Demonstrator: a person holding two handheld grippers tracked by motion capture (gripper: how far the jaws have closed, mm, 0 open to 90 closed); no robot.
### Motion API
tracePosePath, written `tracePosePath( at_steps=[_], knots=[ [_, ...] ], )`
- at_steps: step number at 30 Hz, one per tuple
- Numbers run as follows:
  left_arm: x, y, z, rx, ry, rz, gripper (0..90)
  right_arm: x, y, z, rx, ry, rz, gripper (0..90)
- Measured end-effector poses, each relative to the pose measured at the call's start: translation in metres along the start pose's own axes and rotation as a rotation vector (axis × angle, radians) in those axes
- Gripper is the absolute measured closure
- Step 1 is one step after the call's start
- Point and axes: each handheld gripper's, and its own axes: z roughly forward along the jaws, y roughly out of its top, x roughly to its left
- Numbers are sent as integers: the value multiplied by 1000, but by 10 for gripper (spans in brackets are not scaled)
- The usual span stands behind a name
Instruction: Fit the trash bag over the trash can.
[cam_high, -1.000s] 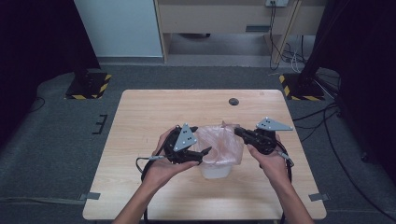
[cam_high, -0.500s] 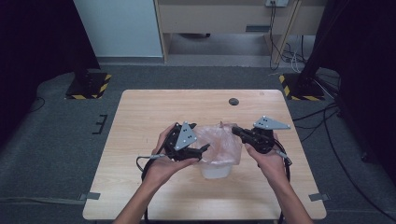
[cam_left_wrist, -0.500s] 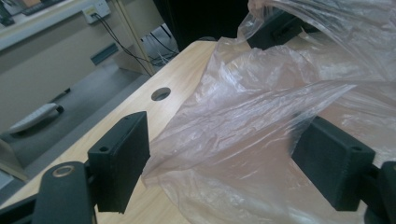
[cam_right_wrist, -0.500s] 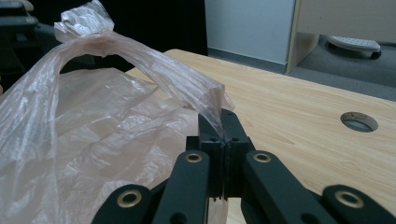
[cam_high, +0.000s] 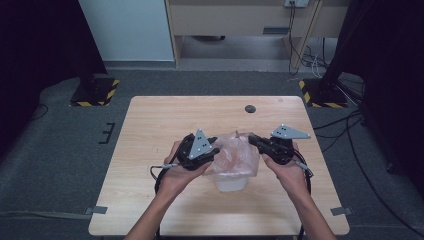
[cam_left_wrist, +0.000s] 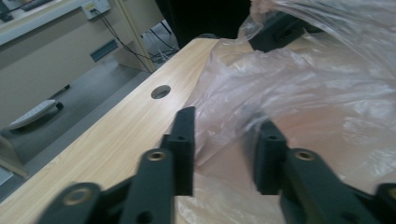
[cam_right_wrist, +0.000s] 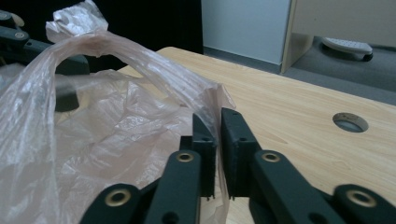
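Two grippers: both at one plastic bag, lower centre of the high view.
Plastic bag (cam_high: 235, 156): thin, clear film with a pinkish cast, crumpled and creased; spread between the two grippers over a container.
Container (cam_high: 231, 182): whitish, squat, rounded corners; sits on the table just below the bag's middle, and the film drapes into and around it.
Left gripper (cam_high: 212, 151): black jaws with a gap between them; they have just been closing, and a fold of the film lies in the gap. In the left gripper view (cam_left_wrist: 224, 149) I cannot tell whether the pads press it.
Right gripper (cam_high: 251, 138): jaws nearly together, clamped on the bag's edge; in the right gripper view (cam_right_wrist: 218, 140) a taut twisted strip of film rises from the pinch toward the upper left of the frame.
Grey plates: flat, three-cornered, one on top of each gripper.
Table (cam_high: 160, 120): light wood grain, matt, rectangular, rounded corners.
Hole (cam_high: 250, 108): round, dark, in the tabletop at upper centre, well apart from the bag.
Floor (cam_high: 55, 150): grey carpet, with yellow-black striped feet at upper left and upper right.
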Motion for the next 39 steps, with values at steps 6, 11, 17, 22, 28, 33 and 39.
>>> tracePosePath(
  at_steps=[6,11,17,22,28,33,39],
  knots=[
    [8,-2,-4,-27,17,-59,823,-1,3,-3,-19,-15,0,755],
    [16,-6,-7,-54,41,-131,873,-2,3,-4,-30,-13,-8,826],
    [21,-12,-6,-27,91,-187,900,-4,2,-5,-13,-20,-9,898],
    [25,-18,-1,-1,117,-231,900,-10,1,-5,-6,-39,-2,900],
    [26,-22,10,40,136,-257,900,-17,-5,4,31,-54,-3,900],
    [24,-27,15,75,136,-277,900,-22,-13,12,78,-69,-6,900],
    [23,-37,20,115,135,-298,900,-24,-18,18,119,-79,-15,900]
  ],
)
